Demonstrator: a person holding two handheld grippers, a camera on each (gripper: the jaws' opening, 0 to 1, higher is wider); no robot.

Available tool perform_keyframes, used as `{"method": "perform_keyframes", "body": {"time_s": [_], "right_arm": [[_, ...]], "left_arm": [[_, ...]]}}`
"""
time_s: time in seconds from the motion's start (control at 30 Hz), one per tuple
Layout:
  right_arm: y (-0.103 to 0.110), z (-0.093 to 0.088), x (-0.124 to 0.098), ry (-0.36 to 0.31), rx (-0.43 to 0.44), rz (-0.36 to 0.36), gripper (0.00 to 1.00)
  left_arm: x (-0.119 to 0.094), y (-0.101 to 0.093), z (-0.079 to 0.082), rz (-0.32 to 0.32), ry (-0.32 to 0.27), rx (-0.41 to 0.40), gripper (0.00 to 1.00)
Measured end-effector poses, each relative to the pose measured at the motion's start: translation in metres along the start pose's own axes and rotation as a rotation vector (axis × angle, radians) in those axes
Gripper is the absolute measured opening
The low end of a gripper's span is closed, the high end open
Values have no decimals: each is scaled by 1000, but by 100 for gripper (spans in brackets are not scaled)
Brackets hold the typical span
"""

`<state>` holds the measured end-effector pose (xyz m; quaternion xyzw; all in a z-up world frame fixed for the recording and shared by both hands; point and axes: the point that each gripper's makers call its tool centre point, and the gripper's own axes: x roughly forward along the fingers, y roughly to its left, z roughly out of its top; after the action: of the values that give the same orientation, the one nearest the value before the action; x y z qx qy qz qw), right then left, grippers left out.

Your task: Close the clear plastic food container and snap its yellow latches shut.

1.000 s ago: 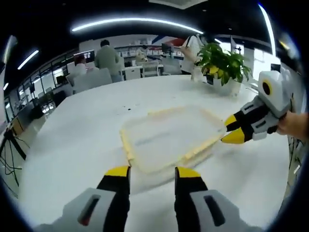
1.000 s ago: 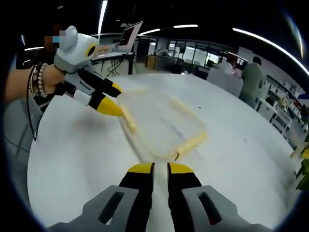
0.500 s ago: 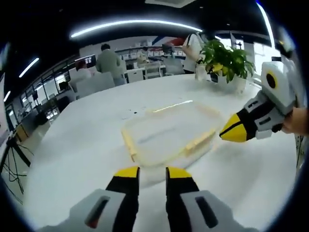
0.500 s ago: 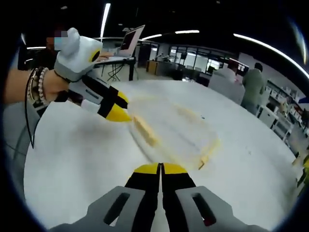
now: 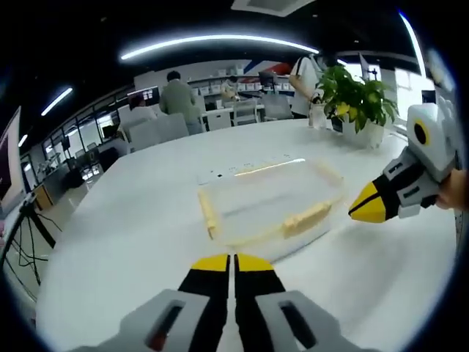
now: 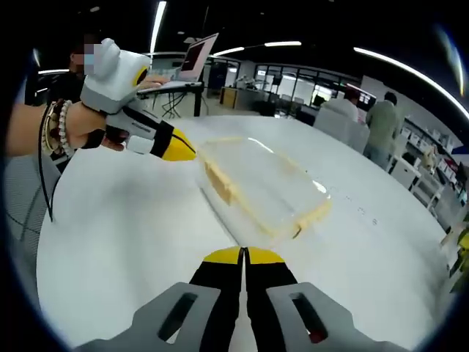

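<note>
A clear plastic food container (image 5: 271, 200) with its lid on lies on the round white table (image 5: 132, 220). Yellow latches (image 5: 308, 218) run along its sides; another latch (image 5: 208, 214) shows on the left end. In the left gripper view my left gripper (image 5: 232, 262) is shut, a little short of the container's near edge. My right gripper (image 5: 366, 209) enters from the right, shut, just off the container's right side. In the right gripper view the container (image 6: 260, 187) lies ahead of my shut right gripper (image 6: 242, 256), and the left gripper (image 6: 179, 152) sits at its far left corner.
A potted green plant (image 5: 357, 99) stands at the table's far right edge. People, desks and chairs (image 5: 176, 99) are beyond the table. A laptop (image 6: 194, 57) stands on a stand behind the table. A hand with bracelets (image 6: 58, 128) holds the left gripper.
Both grippers' jaws have gone from open to shut. Both have drawn back a little from the container, and the right gripper no longer touches its corner.
</note>
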<state>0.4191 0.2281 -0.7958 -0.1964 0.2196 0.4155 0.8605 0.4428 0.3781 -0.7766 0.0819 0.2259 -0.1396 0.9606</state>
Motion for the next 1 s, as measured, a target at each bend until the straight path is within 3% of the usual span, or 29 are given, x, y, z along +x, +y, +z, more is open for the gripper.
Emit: {"method": "perform_keyframes", "body": {"time_s": [0.13,0.23,0.37,0.43,0.5,0.6,0.67,0.73,0.87,1.0], "right_arm": [[0,4,-14,-12,10,-13,0],[0,9,-23,-19,15,-27,0],[2,20,-37,-45,35,-52,0],[5,26,-41,-56,41,-58,2],[10,34,-47,-69,55,-60,7],[17,42,-53,-86,77,-66,19],[22,46,-57,-90,107,-67,26],[29,45,-60,-68,148,-66,33],[39,46,-69,-82,200,-86,50],[44,41,-78,-91,245,-129,61]], "left_arm": [[-11,-11,9,-47,-32,-45,0],[-19,-15,13,-58,-35,-44,13],[-32,-23,19,-102,-45,-31,12],[-40,-24,24,-104,-63,-21,18],[-49,-24,33,-117,-101,-19,29],[-67,-24,46,-147,-154,-25,52],[-75,-23,47,-156,-156,-20,72],[-86,-20,49,-160,-160,-16,83],[-110,-15,42,-176,-159,-10,84],[-135,-2,24,-166,-143,9,85]]}}
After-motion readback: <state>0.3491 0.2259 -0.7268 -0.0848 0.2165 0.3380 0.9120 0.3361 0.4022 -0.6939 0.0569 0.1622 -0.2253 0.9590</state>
